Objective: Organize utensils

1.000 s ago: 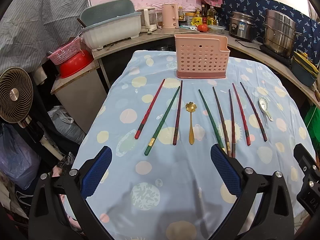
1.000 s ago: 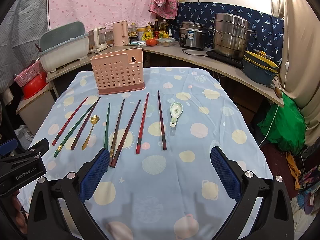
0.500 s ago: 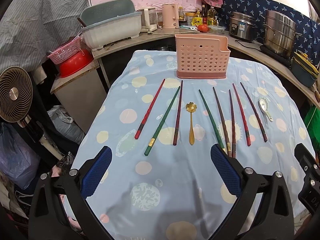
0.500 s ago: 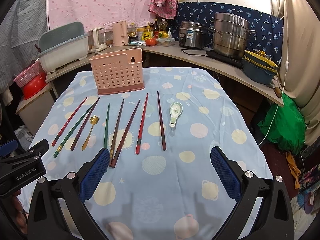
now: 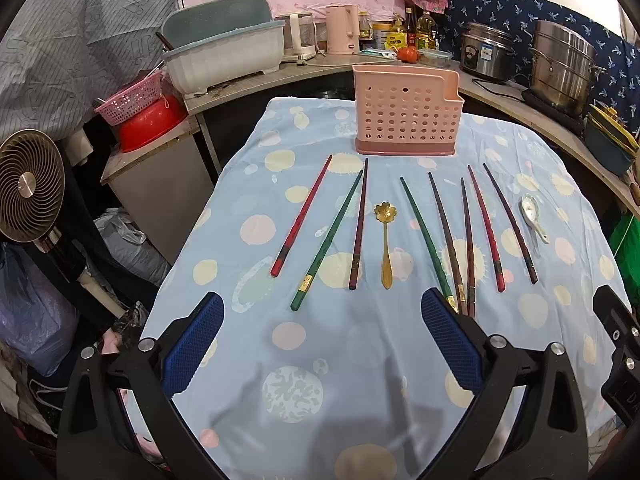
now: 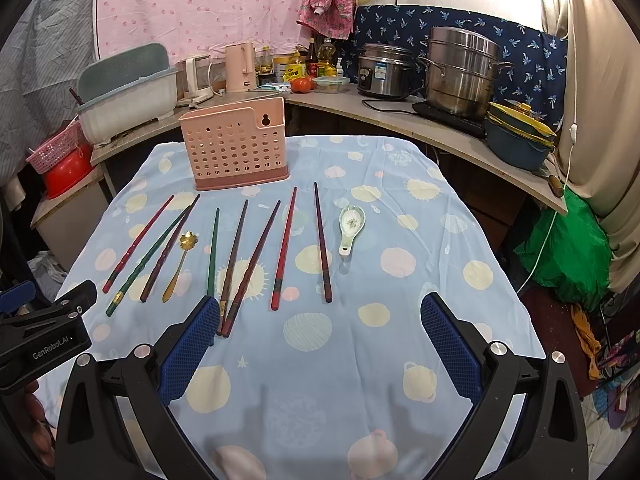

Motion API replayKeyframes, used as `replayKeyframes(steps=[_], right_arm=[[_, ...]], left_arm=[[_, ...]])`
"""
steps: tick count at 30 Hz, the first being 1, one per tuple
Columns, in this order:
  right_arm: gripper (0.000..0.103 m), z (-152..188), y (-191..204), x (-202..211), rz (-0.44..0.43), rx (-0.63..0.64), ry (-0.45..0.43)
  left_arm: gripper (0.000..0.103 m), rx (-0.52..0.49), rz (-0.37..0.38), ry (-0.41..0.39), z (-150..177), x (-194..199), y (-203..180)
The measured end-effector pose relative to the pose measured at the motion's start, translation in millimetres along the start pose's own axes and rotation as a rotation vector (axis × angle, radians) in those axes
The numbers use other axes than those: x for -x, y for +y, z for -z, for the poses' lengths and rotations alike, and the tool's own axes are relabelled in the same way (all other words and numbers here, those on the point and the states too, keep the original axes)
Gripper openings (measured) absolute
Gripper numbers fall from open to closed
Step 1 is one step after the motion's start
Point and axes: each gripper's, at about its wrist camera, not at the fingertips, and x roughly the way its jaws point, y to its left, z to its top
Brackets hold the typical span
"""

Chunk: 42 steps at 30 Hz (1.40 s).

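Note:
A pink perforated utensil holder (image 5: pixel 407 120) (image 6: pixel 235 144) stands at the far side of the table. Several red, green and dark chopsticks lie in a row in front of it, among them a red one (image 5: pixel 302 216) and a green one (image 5: pixel 328 240). A gold flower spoon (image 5: pixel 386 244) (image 6: pixel 178 266) lies among them. A white ceramic spoon (image 5: pixel 534 216) (image 6: pixel 350 228) lies at the right end. My left gripper (image 5: pixel 322 344) is open and empty above the near edge. My right gripper (image 6: pixel 316 344) is open and empty, to the right of the left one.
The table wears a light blue spotted cloth (image 5: pixel 344 360). A curved counter behind holds a dish rack (image 5: pixel 224 56), a pink kettle (image 5: pixel 340 28), a rice cooker (image 6: pixel 384 70) and a steel steamer pot (image 6: pixel 460 68). A fan (image 5: pixel 28 192) stands at the left.

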Motion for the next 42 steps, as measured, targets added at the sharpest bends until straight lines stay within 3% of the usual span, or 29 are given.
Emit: replayKeyframes(steps=[26,42], right_arm=[[0.096,-2,-2,-1,0.007,0.001,-0.002],[0.096,0,-27,-32,0.041,-0.049,0.037]], left_arm=[[0.095,0.002,0.0,0.005,1,-1,1],[0.095,0.017,-0.011,0.053,2,-32,9]])
